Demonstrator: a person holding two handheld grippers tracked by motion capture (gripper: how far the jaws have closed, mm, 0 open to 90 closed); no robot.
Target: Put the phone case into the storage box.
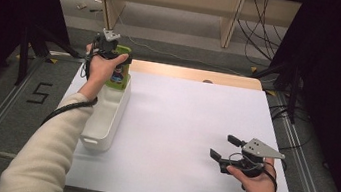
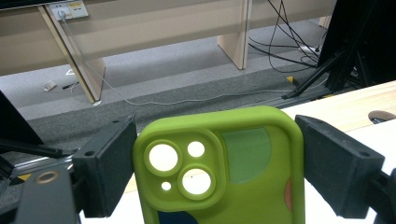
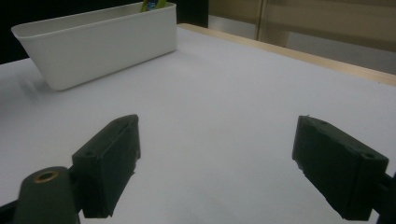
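A lime-green phone case [image 1: 120, 75] with round camera holes stands upright over the far end of a long white bin [image 1: 105, 117] at the table's left. My left gripper [image 1: 115, 56] is shut on its sides. In the left gripper view the case [image 2: 233, 177] sits between the two black pads [image 2: 107, 168] of the left gripper [image 2: 215, 126], its back facing the camera. At the near right, my right gripper [image 1: 224, 148] rests low over the white table top, open, with nothing between its jaws. The right gripper [image 3: 217, 126] faces the bin [image 3: 102, 42], with the case's tip [image 3: 152, 4] above the rim.
The white table top [image 1: 180, 122] has a wooden strip [image 1: 196, 74] along its far edge. Beyond it are grey floor, wooden furniture legs [image 1: 230, 23] and loose cables [image 1: 264, 23]. Dark stands flank the table on both sides.
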